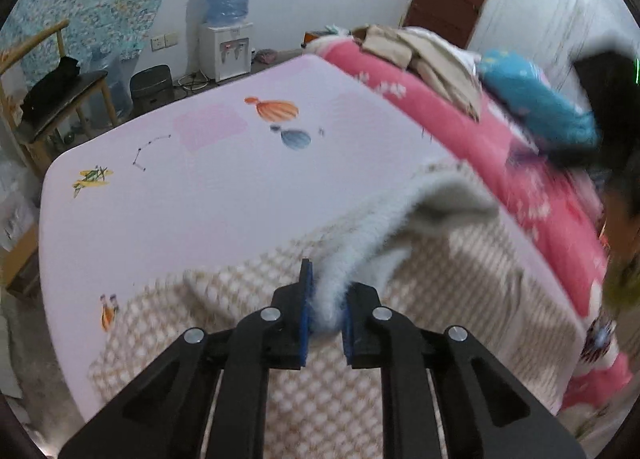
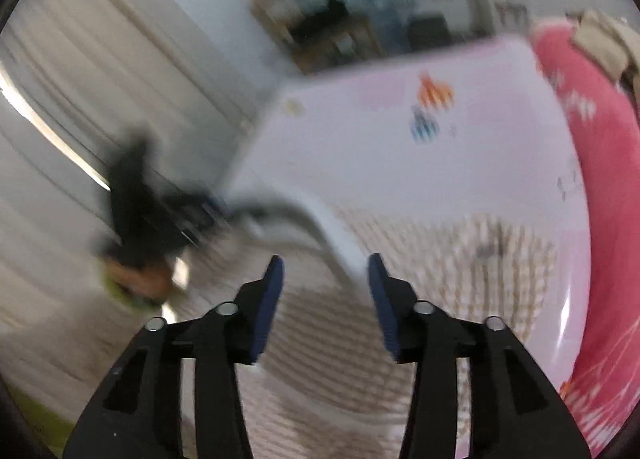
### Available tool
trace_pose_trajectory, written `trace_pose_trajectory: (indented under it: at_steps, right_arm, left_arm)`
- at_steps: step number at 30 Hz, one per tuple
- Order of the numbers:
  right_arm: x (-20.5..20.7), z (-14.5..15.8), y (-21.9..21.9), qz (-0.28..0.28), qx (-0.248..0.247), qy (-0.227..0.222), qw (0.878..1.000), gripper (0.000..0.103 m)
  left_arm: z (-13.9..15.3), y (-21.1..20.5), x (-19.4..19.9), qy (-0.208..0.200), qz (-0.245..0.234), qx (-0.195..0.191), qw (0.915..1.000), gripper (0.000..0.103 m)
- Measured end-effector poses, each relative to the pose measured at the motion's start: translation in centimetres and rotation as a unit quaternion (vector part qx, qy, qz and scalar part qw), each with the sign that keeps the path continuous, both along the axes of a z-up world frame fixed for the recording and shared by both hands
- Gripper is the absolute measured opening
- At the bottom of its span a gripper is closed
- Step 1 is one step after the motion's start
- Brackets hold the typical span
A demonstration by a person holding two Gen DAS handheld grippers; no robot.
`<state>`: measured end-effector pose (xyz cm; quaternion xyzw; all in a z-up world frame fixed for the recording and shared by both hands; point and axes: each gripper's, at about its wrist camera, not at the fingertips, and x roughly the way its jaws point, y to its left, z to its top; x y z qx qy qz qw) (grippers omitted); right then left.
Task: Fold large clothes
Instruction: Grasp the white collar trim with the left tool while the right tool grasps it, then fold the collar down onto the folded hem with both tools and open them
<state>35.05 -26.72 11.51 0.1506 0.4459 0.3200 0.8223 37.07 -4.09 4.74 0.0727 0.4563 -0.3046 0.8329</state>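
A large beige-and-white checked garment (image 1: 360, 391) with a fluffy white lining lies on the pink bed sheet (image 1: 200, 199). My left gripper (image 1: 328, 299) is shut on the garment's fluffy white edge (image 1: 360, 243), lifting it off the bed into a raised fold. In the right wrist view my right gripper (image 2: 326, 259) hangs over the same garment (image 2: 440, 259) with its jaws apart. The white edge (image 2: 340, 235) runs just beyond its fingertips, and no pad presses on it. That view is heavily blurred. The left gripper shows there as a dark smear (image 2: 140, 203) at the left.
A pink quilt (image 1: 500, 147) runs along the bed's right side with a pile of beige clothes (image 1: 424, 55) and a blue pillow (image 1: 532, 99) on it. Beyond the bed stand a water dispenser (image 1: 228, 47), a black bin (image 1: 152, 87) and a wooden chair (image 1: 60, 87).
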Motion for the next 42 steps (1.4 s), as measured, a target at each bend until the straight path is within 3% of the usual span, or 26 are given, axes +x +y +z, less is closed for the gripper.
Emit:
trace_pose_trajectory:
  at_steps: [2, 4, 7, 10, 12, 17, 21, 23, 26, 27, 29, 33, 34, 36, 38, 41, 42]
  right_arm:
    - [1.4, 1.2, 0.0, -0.018, 0.005, -0.020, 1.000, 0.050]
    - [2.9, 0.2, 1.3, -0.020, 0.011, -0.009, 1.000, 0.042]
    - [4.7, -5.0, 4.6, 0.002, -0.033, 0.055, 0.998, 0.027]
    - [3.6, -10.6, 6.7, 0.041, -0.068, 0.128, 0.989, 0.024]
    - [1.3, -13.0, 7.1, 0.056, -0.101, 0.138, 0.984, 0.024]
    - [-0.7, -11.5, 7.4, 0.069, -0.130, 0.107, 0.983, 0.024]
    - [0.6, -8.3, 8.0, 0.045, -0.132, 0.053, 0.989, 0.024]
    - [1.7, -8.2, 8.1, 0.029, -0.134, 0.042, 0.990, 0.024]
    - [2.1, -10.3, 8.0, 0.011, -0.190, 0.038, 0.981, 0.024]
    - [2.1, -11.7, 7.6, 0.008, -0.215, 0.049, 0.975, 0.020]
    - [2.0, -12.8, 6.5, 0.012, -0.192, 0.056, 0.980, 0.020]
    - [0.4, -11.5, 3.5, -0.019, -0.185, 0.065, 0.980, 0.020]
    - [0.4, -10.9, 3.8, -0.020, -0.183, 0.057, 0.981, 0.024]
    - [-0.5, -9.5, 5.3, 0.012, -0.158, 0.025, 0.987, 0.024]
    - [-1.2, -9.5, 7.3, 0.045, -0.149, 0.012, 0.988, 0.027]
    - [-3.4, -10.9, 10.5, 0.089, -0.205, 0.006, 0.975, 0.030]
    - [-4.3, -12.1, 10.5, 0.097, -0.230, 0.009, 0.968, 0.030]
  left_arm:
    - [-0.6, -0.1, -0.7, 0.000, -0.001, 0.009, 1.0000, 0.014]
    - [-1.3, -0.2, -1.3, -0.002, 0.003, 0.016, 0.9999, 0.015]
    - [-1.8, 0.5, -2.4, 0.003, 0.009, 0.013, 0.9999, 0.023]
    - [-1.5, 2.3, -4.2, 0.006, 0.013, -0.009, 0.9998, 0.035]
    - [-0.8, 4.1, -5.6, 0.011, 0.018, -0.041, 0.9990, 0.035]
    - [1.6, 6.0, -4.2, 0.002, 0.061, -0.101, 0.9930, 0.035]
    - [1.1, 3.5, 0.1, 0.021, 0.085, -0.107, 0.9904, 0.034]
    - [-0.6, 1.8, 2.3, 0.037, 0.091, -0.086, 0.9915, 0.034]
    - [-4.6, 0.6, 4.6, 0.069, 0.107, -0.013, 0.9918, 0.033]
    - [-5.6, 0.8, 4.9, 0.084, 0.108, -0.012, 0.9906, 0.032]
    - [-5.4, 1.4, 4.3, 0.074, 0.103, -0.017, 0.9918, 0.032]
    - [-4.2, 1.8, 2.4, 0.047, 0.091, 0.012, 0.9947, 0.032]
    - [-3.4, 1.8, 2.0, 0.038, 0.081, -0.004, 0.9960, 0.032]
    - [-2.2, 1.0, 1.4, 0.031, 0.054, -0.042, 0.9972, 0.032]
    - [-2.2, -0.3, 1.0, 0.039, 0.036, -0.046, 0.9975, 0.032]
    - [-5.5, -2.4, 0.0, 0.080, 0.021, 0.017, 0.9964, 0.032]
    - [-6.1, -2.4, -0.9, 0.066, 0.018, 0.025, 0.9973, 0.032]
